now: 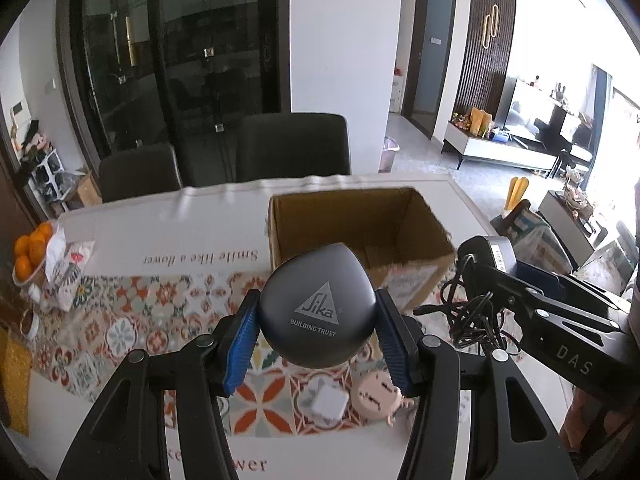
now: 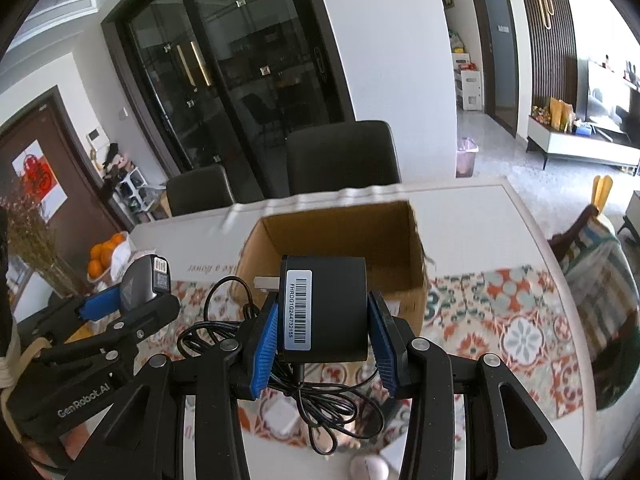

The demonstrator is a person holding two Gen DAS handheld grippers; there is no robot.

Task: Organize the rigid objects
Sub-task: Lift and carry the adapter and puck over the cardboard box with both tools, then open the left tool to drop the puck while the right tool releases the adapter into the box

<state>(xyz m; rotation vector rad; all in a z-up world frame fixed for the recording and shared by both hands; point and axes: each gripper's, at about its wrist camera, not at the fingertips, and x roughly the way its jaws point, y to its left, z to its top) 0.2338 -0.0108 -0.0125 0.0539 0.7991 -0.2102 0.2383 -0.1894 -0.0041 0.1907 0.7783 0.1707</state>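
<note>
My left gripper (image 1: 318,318) is shut on a rounded dark grey case (image 1: 318,308) marked with a triangle logo, held above the patterned mat in front of the open cardboard box (image 1: 416,216). My right gripper (image 2: 324,320) is shut on a black power adapter (image 2: 324,308) with a barcode label; its black cable (image 2: 320,400) hangs in loops below. The adapter hovers just before the box (image 2: 412,236). The right gripper with its cable also shows at the right of the left wrist view. A white plug cube (image 1: 330,402) and a pink figure (image 1: 378,394) lie on the mat beneath.
Oranges (image 1: 30,250) and packets sit at the table's left edge. Two dark chairs (image 1: 294,146) stand behind the table. A dried-flower bunch (image 2: 28,236) is at far left. A patterned mat (image 1: 132,320) covers the near table.
</note>
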